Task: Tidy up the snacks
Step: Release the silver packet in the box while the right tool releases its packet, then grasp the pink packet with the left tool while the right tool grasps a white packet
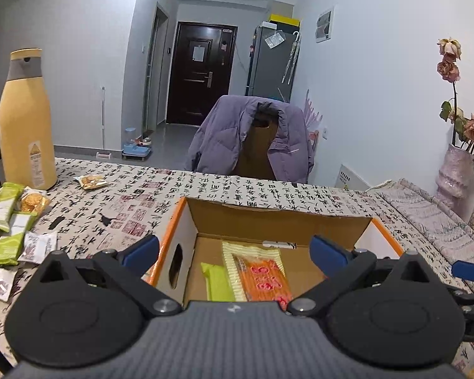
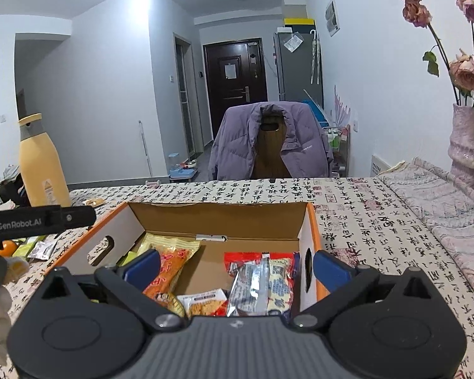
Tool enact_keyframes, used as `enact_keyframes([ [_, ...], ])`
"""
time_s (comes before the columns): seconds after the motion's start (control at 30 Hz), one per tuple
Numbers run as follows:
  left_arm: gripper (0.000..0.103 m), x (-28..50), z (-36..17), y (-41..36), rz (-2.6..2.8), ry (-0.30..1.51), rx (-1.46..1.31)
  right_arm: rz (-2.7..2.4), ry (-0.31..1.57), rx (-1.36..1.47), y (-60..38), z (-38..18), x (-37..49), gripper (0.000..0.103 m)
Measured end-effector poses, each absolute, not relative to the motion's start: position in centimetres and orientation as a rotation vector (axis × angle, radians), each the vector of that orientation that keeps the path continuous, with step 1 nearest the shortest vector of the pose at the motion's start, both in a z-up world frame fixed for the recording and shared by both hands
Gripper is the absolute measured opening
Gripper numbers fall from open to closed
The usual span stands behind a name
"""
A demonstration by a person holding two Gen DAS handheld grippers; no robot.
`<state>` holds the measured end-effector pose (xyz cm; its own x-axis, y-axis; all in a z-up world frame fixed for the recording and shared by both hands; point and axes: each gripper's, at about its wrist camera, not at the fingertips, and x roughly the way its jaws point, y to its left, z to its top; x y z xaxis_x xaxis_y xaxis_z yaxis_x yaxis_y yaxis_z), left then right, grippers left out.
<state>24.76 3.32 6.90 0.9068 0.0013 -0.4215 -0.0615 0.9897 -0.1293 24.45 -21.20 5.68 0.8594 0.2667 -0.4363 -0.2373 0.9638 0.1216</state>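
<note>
Where glossy packets crinkle: rectangular cardboard box [image 2: 218,221]

Table [image 1: 243,189] covered with a white cloth printed in black calligraphy and red seals. Directly on it: an open cardboard box with orange edging [image 1: 186,221], centre; a tall yellow bottle with a grey collar [image 1: 25,120], upright, far left; a small clear-wrapped biscuit packet [image 1: 90,182] beside the bottle; green and white snack bars [image 1: 6,237], loose at the left edge; a pale patterned folded cloth [image 2: 442,202], right side.
</note>
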Motion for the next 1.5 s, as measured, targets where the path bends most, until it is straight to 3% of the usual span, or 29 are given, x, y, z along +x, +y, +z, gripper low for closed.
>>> enact_keyframes([
  [0.8, 0.103, 10.8, 4.3, 1.5, -0.029, 0.387, -0.044, 0.27, 0.46, 0.029, -24.5, 2.7, 11.9, 0.103],
  [1.5, 0.103, 6.4, -0.7, 1.0, -0.036, 0.51, -0.083, 0.199, 0.587, -0.035, -24.3, -1.4, 7.7, 0.1],
])
